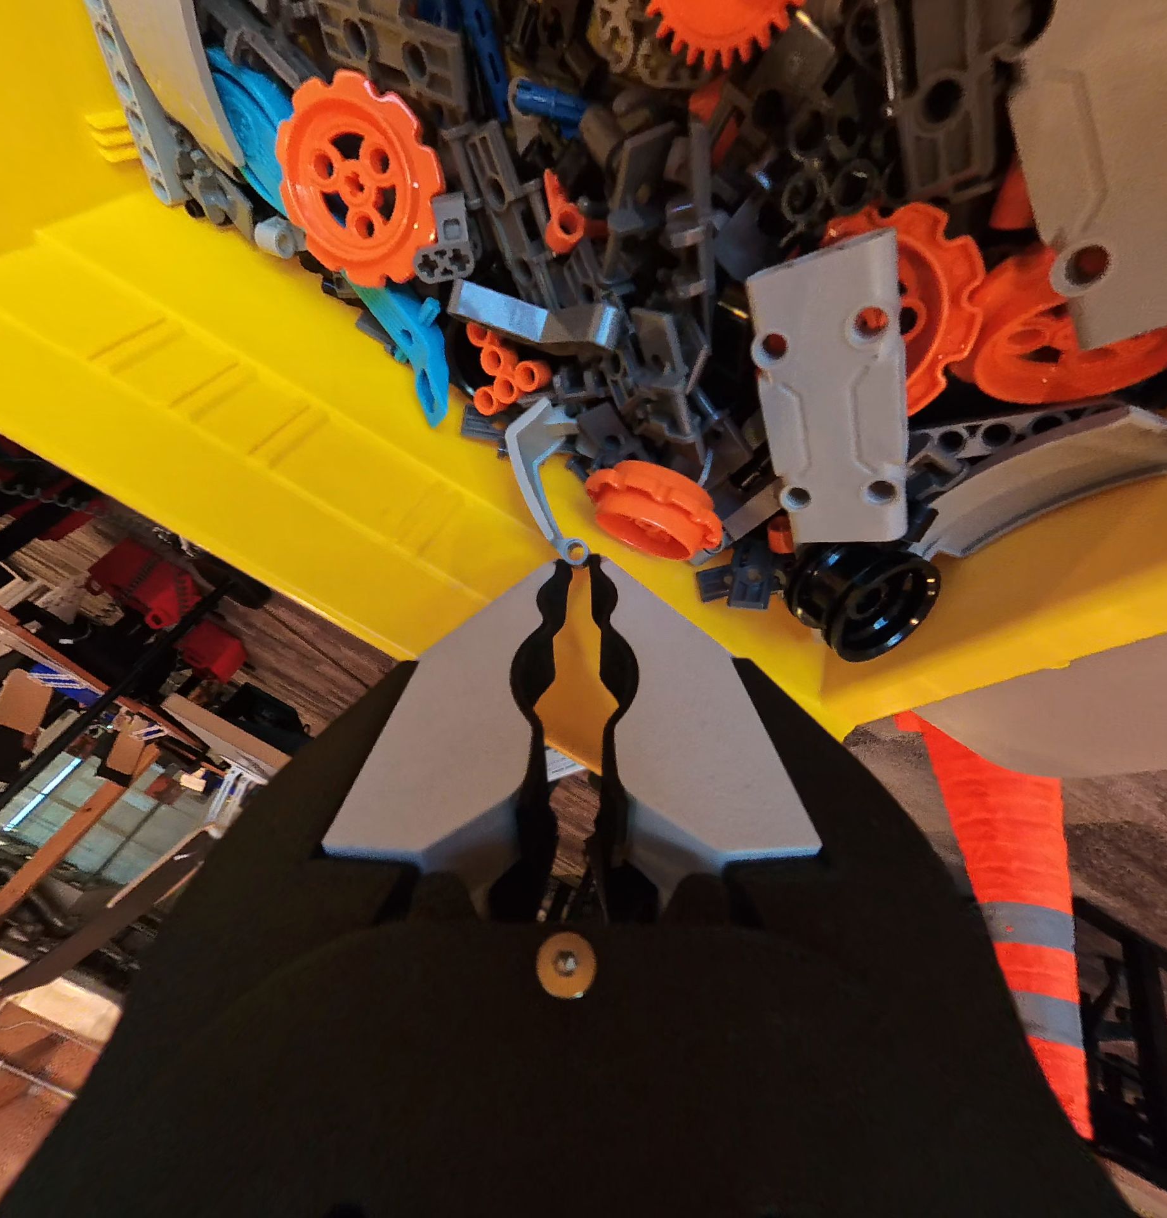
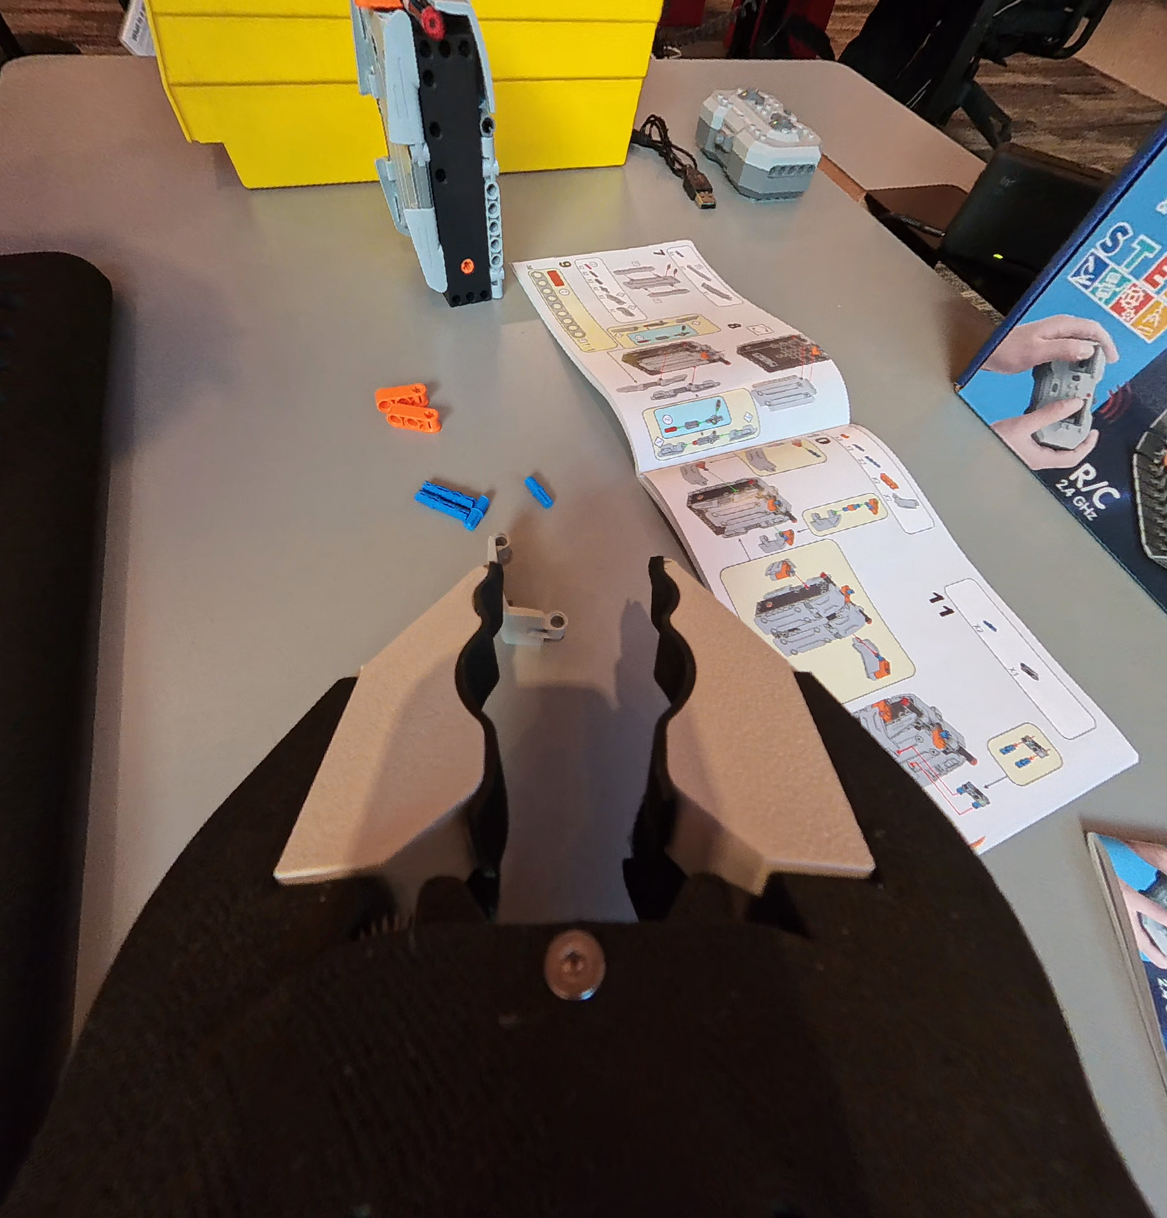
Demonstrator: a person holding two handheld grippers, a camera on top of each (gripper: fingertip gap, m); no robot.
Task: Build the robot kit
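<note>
1. The left gripper (image 1: 579, 565), centre of the left wrist view, has its jaws clenched on the small ring end of a curved light-grey plastic claw piece (image 1: 534, 461), which lies at the edge of a heap of plastic building parts in a yellow plastic bin (image 1: 238, 408).
2. Just right of that piece sit a round orange plastic hub (image 1: 653, 511), a flat grey plastic panel with holes (image 1: 831, 408) and a black plastic wheel rim (image 1: 861, 596).
3. The claw piece looks light, stiff and smooth; the thin ring gives little to hold, so it could well pivot or slip. Its broader curved body seems the surer place to hold it.
4. The right gripper (image 2: 577, 567) has its jaws released and wide apart above the grey tabletop (image 2: 238, 593). A small light-grey angled plastic connector (image 2: 524, 619) lies against the left jaw's inner face; whether it touches, I cannot tell.
5. Upper middle of that view: blue plastic pins (image 2: 452, 504) and orange plastic links (image 2: 406, 408).
6. At right lie an open picture instruction booklet (image 2: 798, 527) and a blue printed cardboard box (image 2: 1108, 369); both carry print, which I leave unread.
</note>
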